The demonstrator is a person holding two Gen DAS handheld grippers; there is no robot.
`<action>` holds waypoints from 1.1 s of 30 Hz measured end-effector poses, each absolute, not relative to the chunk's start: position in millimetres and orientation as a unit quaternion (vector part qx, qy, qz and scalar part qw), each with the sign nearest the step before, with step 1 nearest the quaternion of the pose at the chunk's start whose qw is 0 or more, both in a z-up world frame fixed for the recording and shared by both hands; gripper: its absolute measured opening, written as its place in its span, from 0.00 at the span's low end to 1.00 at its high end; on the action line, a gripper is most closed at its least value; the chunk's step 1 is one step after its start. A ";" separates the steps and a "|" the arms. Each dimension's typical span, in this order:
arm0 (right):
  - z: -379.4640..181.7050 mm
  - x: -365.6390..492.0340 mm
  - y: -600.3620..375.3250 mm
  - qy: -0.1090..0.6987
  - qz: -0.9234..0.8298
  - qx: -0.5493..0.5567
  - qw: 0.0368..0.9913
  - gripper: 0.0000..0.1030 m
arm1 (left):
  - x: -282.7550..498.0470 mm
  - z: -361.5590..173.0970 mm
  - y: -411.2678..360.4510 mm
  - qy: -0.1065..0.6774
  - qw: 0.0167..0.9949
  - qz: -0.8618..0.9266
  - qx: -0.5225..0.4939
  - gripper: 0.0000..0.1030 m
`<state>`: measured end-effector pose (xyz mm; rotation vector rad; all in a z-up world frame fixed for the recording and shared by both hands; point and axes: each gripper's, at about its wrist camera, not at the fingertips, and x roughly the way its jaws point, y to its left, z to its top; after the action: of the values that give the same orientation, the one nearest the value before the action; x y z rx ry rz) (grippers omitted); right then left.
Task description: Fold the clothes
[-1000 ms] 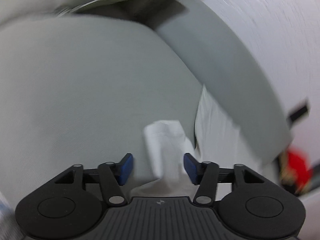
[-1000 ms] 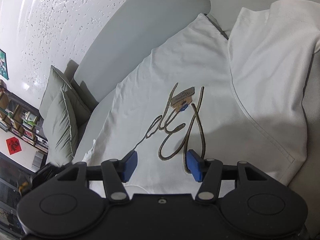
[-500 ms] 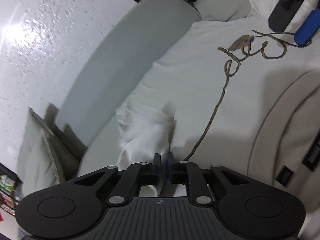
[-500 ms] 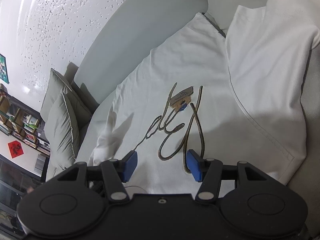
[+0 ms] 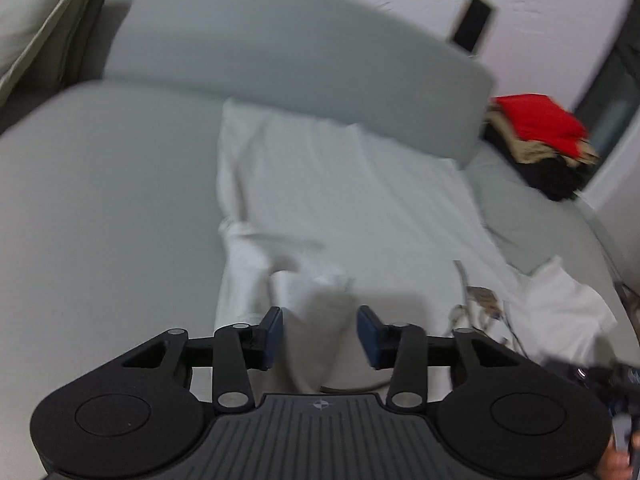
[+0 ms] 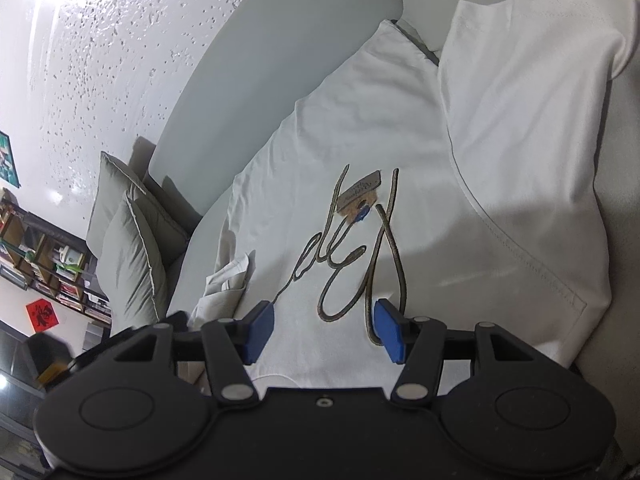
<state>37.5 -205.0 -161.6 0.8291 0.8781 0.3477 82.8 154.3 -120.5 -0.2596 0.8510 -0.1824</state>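
A white garment (image 5: pixel 340 184) lies spread on the grey sofa seat (image 5: pixel 100 220). Its bunched sleeve end (image 5: pixel 316 312) rises between the blue pads of my left gripper (image 5: pixel 320 334), which stands open with a little gap at each side. In the right wrist view the same garment (image 6: pixel 360 128) carries a looped brown cord (image 6: pixel 344 256) and a cardboard tag (image 6: pixel 358 194). My right gripper (image 6: pixel 324 330) hovers open just above it, with the cord running past its right pad (image 6: pixel 390 330). The crumpled sleeve (image 6: pixel 228 280) lies to its left.
A second cream garment (image 6: pixel 520 120) overlaps the first at the right. The grey backrest (image 5: pixel 280 48) runs behind, with a phone (image 5: pixel 474 26) on top. A pile of red and dark clothes (image 5: pixel 536 128) sits at the far right. Cushions (image 6: pixel 128 248) and a bookshelf (image 6: pixel 40 256) stand to the left.
Half a second ago my left gripper was shut on the sleeve; its pads have since parted, and it has swung across the sofa and rolled. The sleeve lies further onto the garment. The right gripper has stayed put.
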 end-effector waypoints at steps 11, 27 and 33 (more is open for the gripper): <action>-163.9 38.4 -207.9 0.409 0.160 0.406 0.801 0.53 | 122.0 -140.6 152.4 0.458 0.874 -0.072 -0.146 0.17; -141.0 28.6 -196.5 0.361 0.141 0.353 0.852 0.68 | 86.9 -114.8 236.9 0.385 0.880 0.277 -0.036 0.00; -137.8 23.9 -197.8 0.365 0.131 0.337 0.858 0.69 | 99.6 -128.5 241.8 0.416 0.852 0.318 -0.018 0.16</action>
<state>23.9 -197.8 -137.8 0.7079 0.7667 0.2752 99.6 241.8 -128.5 -0.0387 0.8759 0.6699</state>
